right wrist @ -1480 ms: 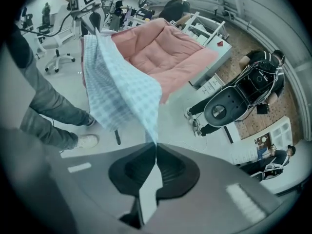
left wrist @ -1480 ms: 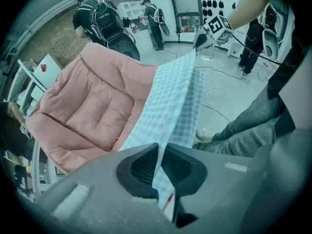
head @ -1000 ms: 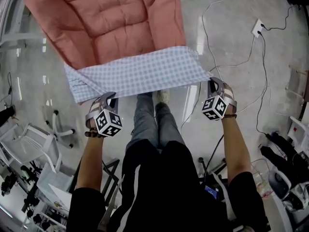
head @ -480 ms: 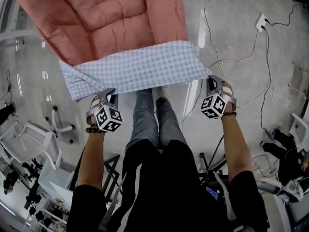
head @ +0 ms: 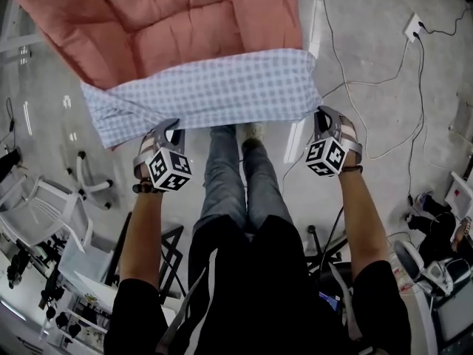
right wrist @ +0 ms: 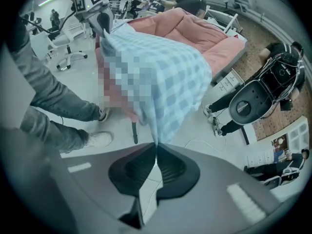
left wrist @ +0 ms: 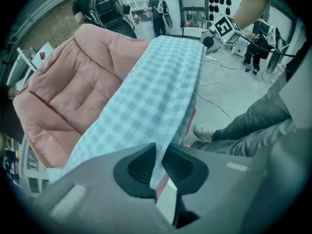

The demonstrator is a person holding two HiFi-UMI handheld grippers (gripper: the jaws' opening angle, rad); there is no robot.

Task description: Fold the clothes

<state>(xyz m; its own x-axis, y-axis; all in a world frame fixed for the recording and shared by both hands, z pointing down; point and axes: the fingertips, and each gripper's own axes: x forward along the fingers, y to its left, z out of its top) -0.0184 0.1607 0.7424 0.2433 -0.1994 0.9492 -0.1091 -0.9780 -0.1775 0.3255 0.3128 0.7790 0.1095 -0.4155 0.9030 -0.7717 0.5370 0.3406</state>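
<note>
A light blue checked shirt [head: 214,95] is stretched between my two grippers and drapes over the front edge of a pink quilted cushion [head: 162,21]. My left gripper [head: 164,128] pinches the shirt's near left edge. The cloth [left wrist: 156,87] runs down between its pads [left wrist: 141,167], and its jaws have just been opening a touch with the cloth still caught there. My right gripper [head: 323,113] is shut on the near right corner, where the shirt [right wrist: 161,82] hangs as a thin fold into its pads [right wrist: 170,165]. The other gripper's marker cube shows in each gripper view.
The person's legs and shoes [head: 233,176] stand right below the shirt's near edge. Cables [head: 369,80] and a socket block [head: 414,26] lie on the floor to the right. A white chair [head: 52,213] stands at the left. Other people and equipment stand beyond the cushion [left wrist: 73,96].
Both grippers have sunk with the shirt held between them. The shirt now lies closer over the cushion's front edge and spans wider across the head view.
</note>
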